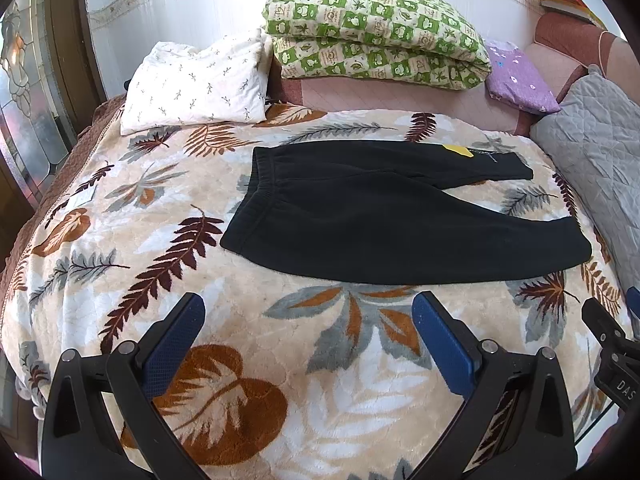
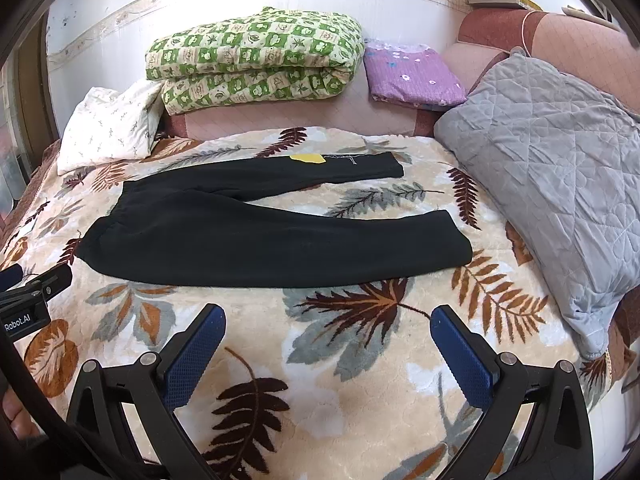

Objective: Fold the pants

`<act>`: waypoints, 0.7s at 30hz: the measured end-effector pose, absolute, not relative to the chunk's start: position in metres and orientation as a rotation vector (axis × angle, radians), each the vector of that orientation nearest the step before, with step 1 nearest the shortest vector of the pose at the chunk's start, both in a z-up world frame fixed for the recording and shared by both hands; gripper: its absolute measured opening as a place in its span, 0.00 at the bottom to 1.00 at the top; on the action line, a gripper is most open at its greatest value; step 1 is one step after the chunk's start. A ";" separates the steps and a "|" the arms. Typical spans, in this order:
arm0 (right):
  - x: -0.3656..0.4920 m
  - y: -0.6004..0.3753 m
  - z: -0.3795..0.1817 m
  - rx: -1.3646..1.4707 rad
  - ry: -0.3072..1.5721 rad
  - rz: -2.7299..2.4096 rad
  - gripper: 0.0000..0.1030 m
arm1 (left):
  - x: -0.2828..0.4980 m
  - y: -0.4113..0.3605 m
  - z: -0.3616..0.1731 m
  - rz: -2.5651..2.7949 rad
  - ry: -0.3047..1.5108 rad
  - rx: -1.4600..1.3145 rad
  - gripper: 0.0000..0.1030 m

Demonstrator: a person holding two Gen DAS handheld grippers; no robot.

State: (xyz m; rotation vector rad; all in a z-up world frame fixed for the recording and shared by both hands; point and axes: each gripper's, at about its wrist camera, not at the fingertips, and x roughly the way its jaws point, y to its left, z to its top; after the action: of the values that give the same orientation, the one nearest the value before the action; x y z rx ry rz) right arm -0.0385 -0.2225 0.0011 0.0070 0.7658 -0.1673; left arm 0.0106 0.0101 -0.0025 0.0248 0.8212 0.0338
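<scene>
Black pants [image 1: 384,220] lie flat on the leaf-print blanket [image 1: 140,240]; left claw [image 1: 308,344] and right claw [image 2: 326,352] gape empty nearby.

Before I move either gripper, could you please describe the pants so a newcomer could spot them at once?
Start at the leaf-patterned blanket covering the bed. Spread flat across its middle lie the black pants, waistband to the left, legs splayed rightward. They are the only plain dark item, with a yellow patch on the far leg.

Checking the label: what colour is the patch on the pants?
Yellow patch on black pants; right wrist view.
</scene>
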 end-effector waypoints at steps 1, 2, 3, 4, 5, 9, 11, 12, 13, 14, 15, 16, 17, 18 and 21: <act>-0.038 -0.222 0.001 0.006 0.767 -0.168 1.00 | 0.011 0.010 -0.002 0.034 0.821 0.026 1.00; -0.038 -0.222 0.001 0.005 0.767 -0.168 1.00 | 0.011 0.010 -0.002 0.035 0.821 0.027 1.00; -0.038 -0.222 0.001 0.005 0.767 -0.168 1.00 | 0.011 0.010 -0.002 0.034 0.820 0.025 1.00; -0.038 -0.222 0.001 0.004 0.767 -0.167 1.00 | 0.011 0.010 -0.002 0.033 0.821 0.025 1.00; -0.038 -0.222 0.000 0.004 0.767 -0.167 1.00 | 0.011 0.010 -0.002 0.034 0.822 0.024 1.00; -0.038 -0.222 0.000 0.005 0.767 -0.167 1.00 | 0.011 0.010 -0.003 0.035 0.824 0.028 1.00; -0.037 -0.223 0.000 0.005 0.767 -0.165 1.00 | 0.013 0.011 -0.005 0.033 0.838 0.031 1.00; -0.038 -0.222 0.000 0.006 0.770 -0.165 1.00 | 0.016 0.012 -0.007 0.028 0.856 0.034 1.00; -0.037 -0.223 0.000 0.009 0.772 -0.160 1.00 | 0.020 0.013 -0.009 0.023 0.879 0.037 1.00; -0.036 -0.223 0.000 0.013 0.775 -0.151 1.00 | 0.023 0.014 -0.010 0.021 0.898 0.039 1.00; -0.035 -0.224 0.000 0.020 0.779 -0.137 1.00 | 0.029 0.015 -0.012 0.019 0.926 0.042 1.00; -0.033 -0.225 0.000 0.027 0.783 -0.122 1.00 | 0.033 0.016 -0.012 0.017 0.945 0.046 1.00; -0.030 -0.228 0.001 0.038 0.791 -0.106 1.00 | 0.038 0.017 -0.013 0.016 0.965 0.050 1.00; -0.027 -0.230 0.002 0.043 0.795 -0.102 1.00 | 0.043 0.019 -0.013 0.015 0.982 0.049 1.00; -0.015 -0.237 0.009 0.015 0.791 -0.093 1.00 | 0.058 0.028 -0.012 0.016 1.004 0.025 1.00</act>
State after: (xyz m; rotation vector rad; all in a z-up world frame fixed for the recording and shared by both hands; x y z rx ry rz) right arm -0.0151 -0.2370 0.0090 0.0148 0.7912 -0.0929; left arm 0.0580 0.0280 -0.0116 0.0252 1.0043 0.0156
